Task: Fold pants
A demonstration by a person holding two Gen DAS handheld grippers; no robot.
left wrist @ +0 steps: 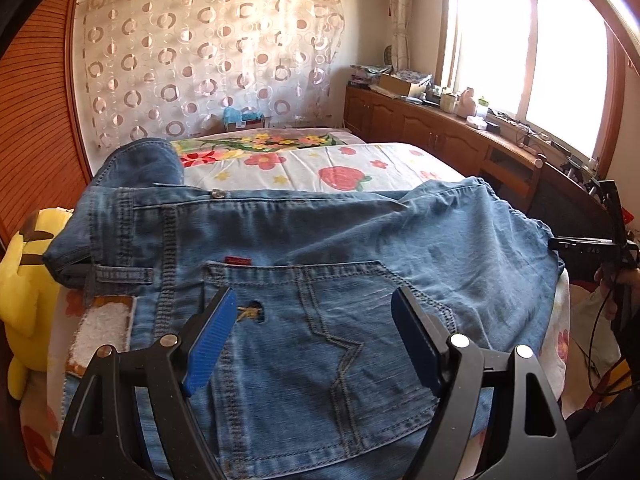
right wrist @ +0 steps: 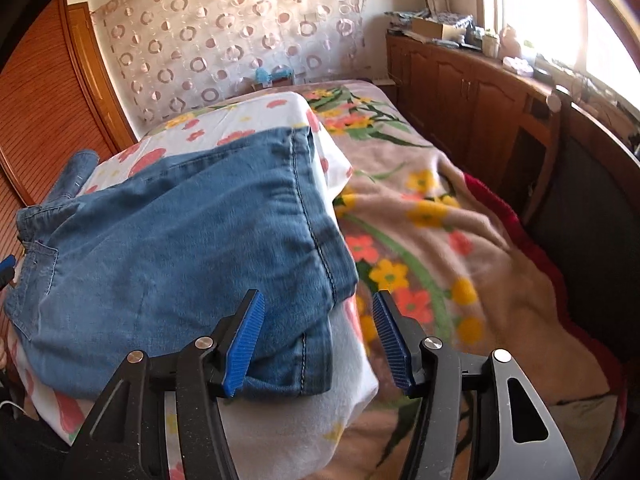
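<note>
Blue denim pants [left wrist: 320,236] lie across a white flowered sheet [left wrist: 320,164] on the bed, back pocket up and waistband to the left. My left gripper [left wrist: 314,296] hovers open over the back pocket, its blue pads wide apart and gripping nothing. In the right wrist view the pants [right wrist: 180,248] lie folded, with the leg hems at the near right. My right gripper [right wrist: 318,296] stands open at that hem corner. Its left pad [right wrist: 244,340] is over the denim and its right pad [right wrist: 390,344] is clear of it, so no cloth is pinched.
A yellow plush toy [left wrist: 24,280] sits left of the bed by a wooden slatted door [left wrist: 36,120]. A flowered blanket [right wrist: 440,220] covers the right side of the bed. Wooden cabinets [left wrist: 440,128] with clutter run under the window. A hand with the other gripper's body [left wrist: 588,246] is at the right edge.
</note>
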